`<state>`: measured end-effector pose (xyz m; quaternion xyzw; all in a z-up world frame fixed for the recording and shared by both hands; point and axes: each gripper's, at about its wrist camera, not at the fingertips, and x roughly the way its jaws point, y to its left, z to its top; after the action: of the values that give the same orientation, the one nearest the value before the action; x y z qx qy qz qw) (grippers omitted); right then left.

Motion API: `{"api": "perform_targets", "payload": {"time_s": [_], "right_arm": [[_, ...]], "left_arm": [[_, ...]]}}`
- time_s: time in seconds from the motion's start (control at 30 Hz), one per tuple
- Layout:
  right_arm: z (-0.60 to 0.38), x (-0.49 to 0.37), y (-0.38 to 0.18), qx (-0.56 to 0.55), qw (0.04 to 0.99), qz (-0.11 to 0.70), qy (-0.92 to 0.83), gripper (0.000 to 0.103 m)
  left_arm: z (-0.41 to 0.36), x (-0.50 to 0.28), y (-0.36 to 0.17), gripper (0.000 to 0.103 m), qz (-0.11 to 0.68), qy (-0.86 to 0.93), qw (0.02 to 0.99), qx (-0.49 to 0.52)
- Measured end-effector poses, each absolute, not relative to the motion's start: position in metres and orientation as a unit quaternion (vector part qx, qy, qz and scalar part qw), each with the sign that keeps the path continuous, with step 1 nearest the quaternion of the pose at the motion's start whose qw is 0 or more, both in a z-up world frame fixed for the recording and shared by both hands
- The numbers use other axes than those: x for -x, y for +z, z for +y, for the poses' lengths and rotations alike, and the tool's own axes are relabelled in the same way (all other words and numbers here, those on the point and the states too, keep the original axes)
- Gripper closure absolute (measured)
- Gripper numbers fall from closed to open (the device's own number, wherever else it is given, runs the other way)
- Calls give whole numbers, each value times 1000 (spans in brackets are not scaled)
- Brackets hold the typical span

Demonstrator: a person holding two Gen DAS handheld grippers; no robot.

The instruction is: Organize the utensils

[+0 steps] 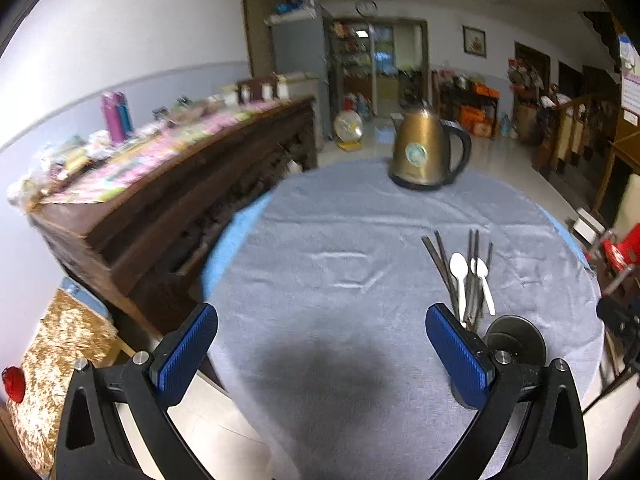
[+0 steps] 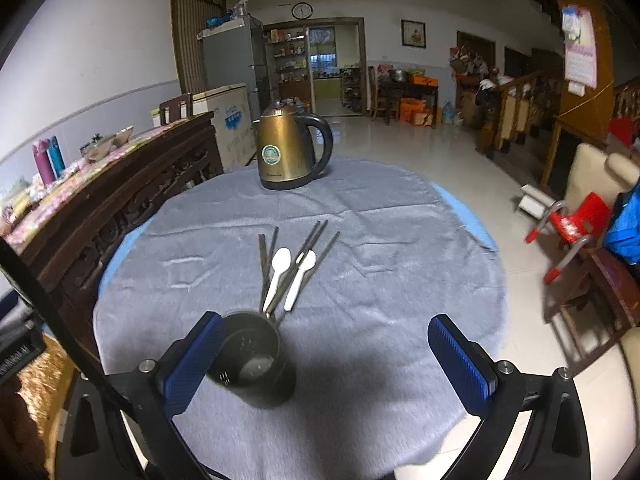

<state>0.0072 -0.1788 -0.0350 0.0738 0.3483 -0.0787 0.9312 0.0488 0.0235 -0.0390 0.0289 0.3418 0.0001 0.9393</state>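
Nearest, the left gripper [image 1: 320, 344] and the right gripper [image 2: 326, 356] both hang over the grey cloth [image 2: 400, 280] with jaws spread wide and nothing between them. One dark cup [image 2: 252, 360] lies tipped on its side on the cloth, just beside the right gripper's left finger. Just beyond the cup's mouth lie two white spoons [image 2: 280, 268] among several dark chopsticks [image 2: 316, 240], too overlapped to count. Farther beyond the cup, one bronze kettle [image 2: 286, 152] stands upright at the cloth's far edge.
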Motion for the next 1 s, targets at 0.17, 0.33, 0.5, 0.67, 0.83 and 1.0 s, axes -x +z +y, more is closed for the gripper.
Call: {"api": "perform_targets", "payload": {"time_s": [0.17,0.33,0.5,0.67,0.83,1.0], "right_arm": [[-207,-52,-50,-104,921,373,-36,6],[-245,-114,-82,-170,894,414,5,28],[-271,-184,-123,-233,854,464,35,53],[-284,-240,-159,-278,821,498,23,63],[-291,-277,-176,-298,803,516,-3,65],[-293,-301,-188,-288,791,539,-24,65]], "left_arm": [[15,-105,-64,0,407,-45,912,-14],[-5,-160,-94,5,457,-87,885,-8],[-24,-226,-120,45,509,-119,852,2],[-43,-286,-138,45,548,-139,824,45],[-69,-326,-157,45,562,-131,816,32],[-91,-353,-171,47,582,-135,800,52]]}}
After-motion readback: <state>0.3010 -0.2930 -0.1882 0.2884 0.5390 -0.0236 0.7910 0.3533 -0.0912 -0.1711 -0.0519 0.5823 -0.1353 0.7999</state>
